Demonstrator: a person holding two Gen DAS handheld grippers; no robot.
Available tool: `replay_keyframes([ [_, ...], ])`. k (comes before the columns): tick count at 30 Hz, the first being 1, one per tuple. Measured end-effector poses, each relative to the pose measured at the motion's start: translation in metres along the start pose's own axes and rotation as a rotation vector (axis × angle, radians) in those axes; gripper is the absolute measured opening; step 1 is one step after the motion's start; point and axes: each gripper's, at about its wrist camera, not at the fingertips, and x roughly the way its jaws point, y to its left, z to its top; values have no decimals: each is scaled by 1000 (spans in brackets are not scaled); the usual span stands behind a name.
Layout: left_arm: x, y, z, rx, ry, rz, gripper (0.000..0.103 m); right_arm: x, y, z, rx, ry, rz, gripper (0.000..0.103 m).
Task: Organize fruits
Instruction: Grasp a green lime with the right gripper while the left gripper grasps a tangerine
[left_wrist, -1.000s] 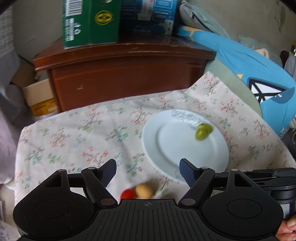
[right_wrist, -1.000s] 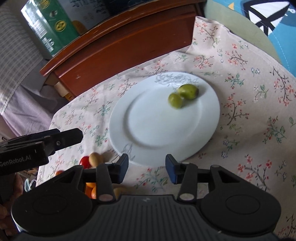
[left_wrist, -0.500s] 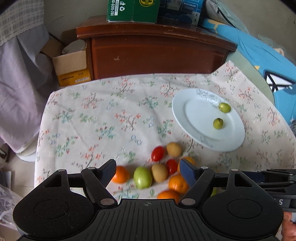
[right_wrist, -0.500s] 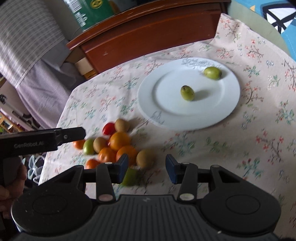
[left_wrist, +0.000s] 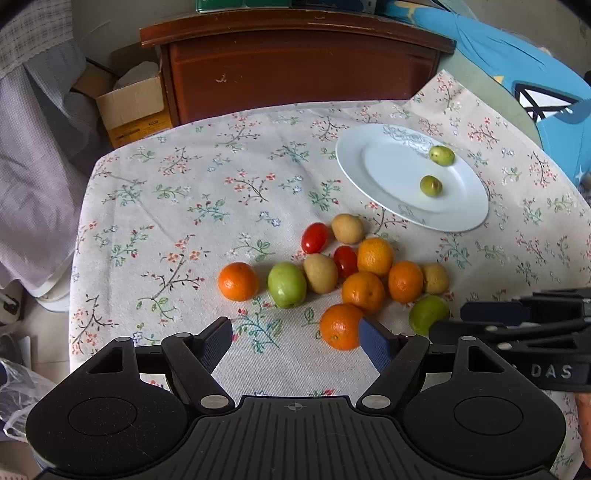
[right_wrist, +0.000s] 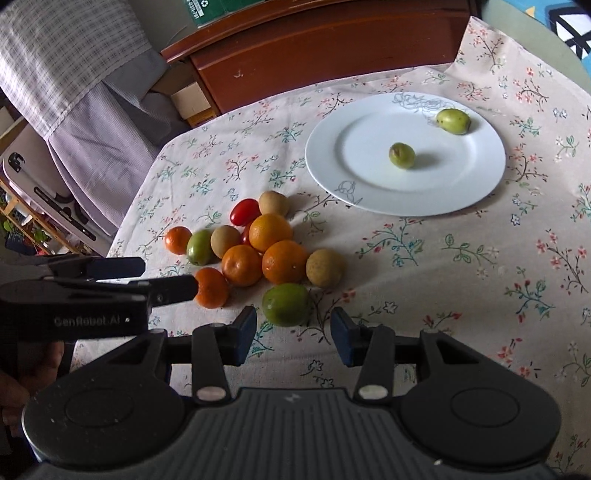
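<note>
Floral-clothed table (left_wrist: 177, 206), white plate (left_wrist: 373, 177), loose fruit pile (left_wrist: 364, 291)

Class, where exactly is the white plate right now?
The white plate lies on the floral tablecloth, right of and beyond the fruit pile in both wrist views, holding two small green fruits.

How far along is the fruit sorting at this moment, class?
Done: two small green fruits lie on the white plate. In hand: nothing; the left gripper and right gripper are both open and empty. Left: the oranges, cherry tomatoes, brownish fruits and bigger green fruits piled on the floral tablecloth.
</note>
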Motion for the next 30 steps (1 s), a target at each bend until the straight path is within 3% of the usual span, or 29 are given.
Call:
replay_keyframes([
  [7, 1, 0, -5, 14, -1, -9, 76, 9, 5, -1, -33, 1, -6, 43],
  [13, 4, -3, -6, 23, 0, -15, 76, 16, 13, -2, -88, -12, -26, 32],
  [22, 14, -13, -9, 41, 22, -39, 72, 9, 8, 0, -84, -21, -37, 32],
  [30, 21, -21, -10, 52, 19, -65, 49, 1, 5, 0, -78, -23, -44, 32],
])
